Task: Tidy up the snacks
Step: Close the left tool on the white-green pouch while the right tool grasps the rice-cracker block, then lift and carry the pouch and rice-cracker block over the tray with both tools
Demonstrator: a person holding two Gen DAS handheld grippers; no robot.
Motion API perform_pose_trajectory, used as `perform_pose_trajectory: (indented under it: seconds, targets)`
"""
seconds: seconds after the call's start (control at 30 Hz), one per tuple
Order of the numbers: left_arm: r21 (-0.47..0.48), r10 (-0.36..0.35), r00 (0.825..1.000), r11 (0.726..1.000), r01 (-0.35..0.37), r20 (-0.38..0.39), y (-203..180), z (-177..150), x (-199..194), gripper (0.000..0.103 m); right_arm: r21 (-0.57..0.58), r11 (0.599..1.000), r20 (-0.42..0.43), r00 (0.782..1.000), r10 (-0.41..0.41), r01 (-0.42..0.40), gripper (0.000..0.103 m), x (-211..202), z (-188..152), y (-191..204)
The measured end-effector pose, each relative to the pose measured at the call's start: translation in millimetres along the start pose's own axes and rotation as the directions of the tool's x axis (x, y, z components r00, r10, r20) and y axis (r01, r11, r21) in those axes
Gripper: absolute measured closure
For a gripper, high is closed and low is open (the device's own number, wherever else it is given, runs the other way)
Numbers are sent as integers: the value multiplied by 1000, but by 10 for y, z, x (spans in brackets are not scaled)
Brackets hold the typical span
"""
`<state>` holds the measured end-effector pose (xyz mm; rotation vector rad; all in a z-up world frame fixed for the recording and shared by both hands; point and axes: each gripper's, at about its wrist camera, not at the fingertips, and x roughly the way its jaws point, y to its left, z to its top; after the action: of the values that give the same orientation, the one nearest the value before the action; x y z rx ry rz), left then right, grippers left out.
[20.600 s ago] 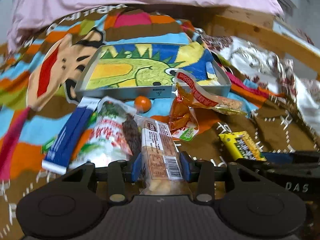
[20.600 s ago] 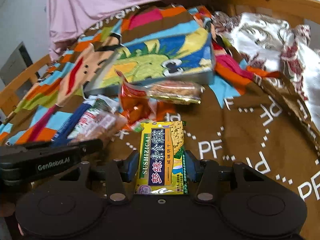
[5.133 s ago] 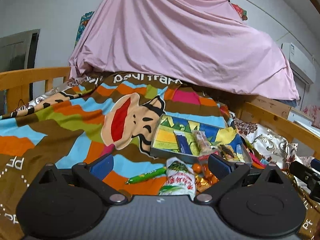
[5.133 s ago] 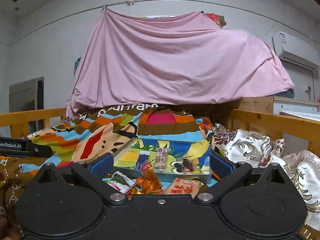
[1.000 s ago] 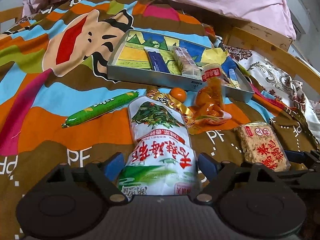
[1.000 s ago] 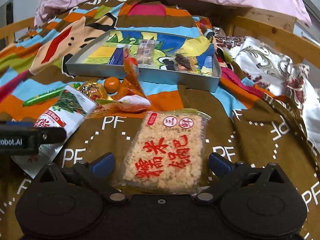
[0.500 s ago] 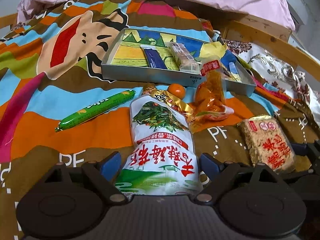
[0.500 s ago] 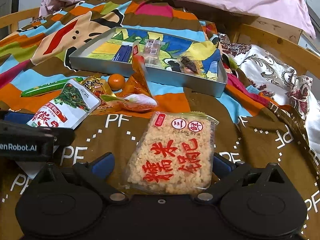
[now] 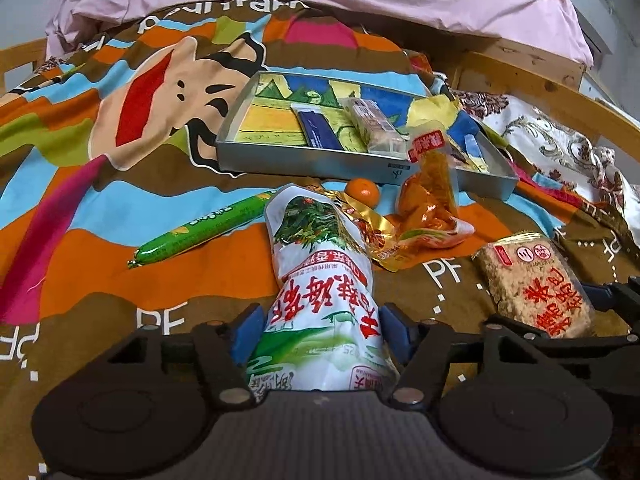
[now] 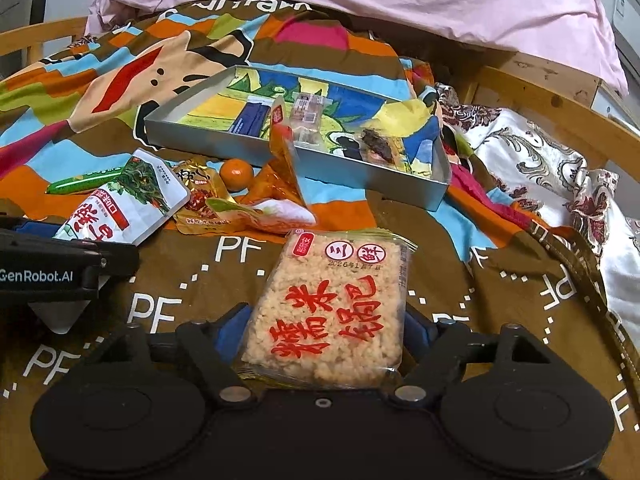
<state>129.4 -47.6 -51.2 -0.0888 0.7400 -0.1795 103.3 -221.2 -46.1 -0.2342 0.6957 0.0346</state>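
The left tongs (image 9: 320, 334) are closing around the near end of a white pickled-vegetable pouch (image 9: 320, 280), and the blue pads already touch and pinch its sides. The right tongs (image 10: 328, 328) are closing on a clear pack of rice crackers (image 10: 332, 304) with red characters, the pads right at its edges. Both packs lie on the cartoon-print blanket (image 9: 100, 240) spread over the bed.

The left view shows the whole green sausage stick (image 9: 200, 228) lying left of the pouch, whereas the right view catches only part of it behind the pouch. The right view shows a dark snack piece (image 10: 378, 140) in the metal tray (image 10: 224, 148) and the side of the left tool, which the left view does not. Both views show the tray, holding a blue packet (image 9: 318, 130) and a wrapped bar (image 9: 374, 124), beyond a small orange (image 9: 362, 192) and crumpled orange wrappers (image 9: 428, 208).
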Motion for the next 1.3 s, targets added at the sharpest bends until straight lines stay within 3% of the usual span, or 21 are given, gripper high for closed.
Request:
perform_pose_trajectory:
  seconds: [0.27, 0.8, 1.1, 1.3]
  targets:
    - [-12, -2, 1000, 1000, 2, 22, 7, -10, -24, 37, 25, 1000, 13, 1000, 14, -14, 24, -3, -7, -20]
    - [-73, -25, 993, 997, 33, 116, 40, 55, -174, 39, 33, 999, 123, 992, 5, -10, 24, -138, 55, -23]
    - [-128, -16, 980, 991, 42, 200, -74, 323, -276, 39, 40, 999, 277, 961, -1, -11, 24, -359, 252, -194]
    - [-151, -87, 972, 981, 122, 220, -228, 715, -286, 39, 25, 1000, 322, 947, -7, -1, 24, -333, 415, -407]
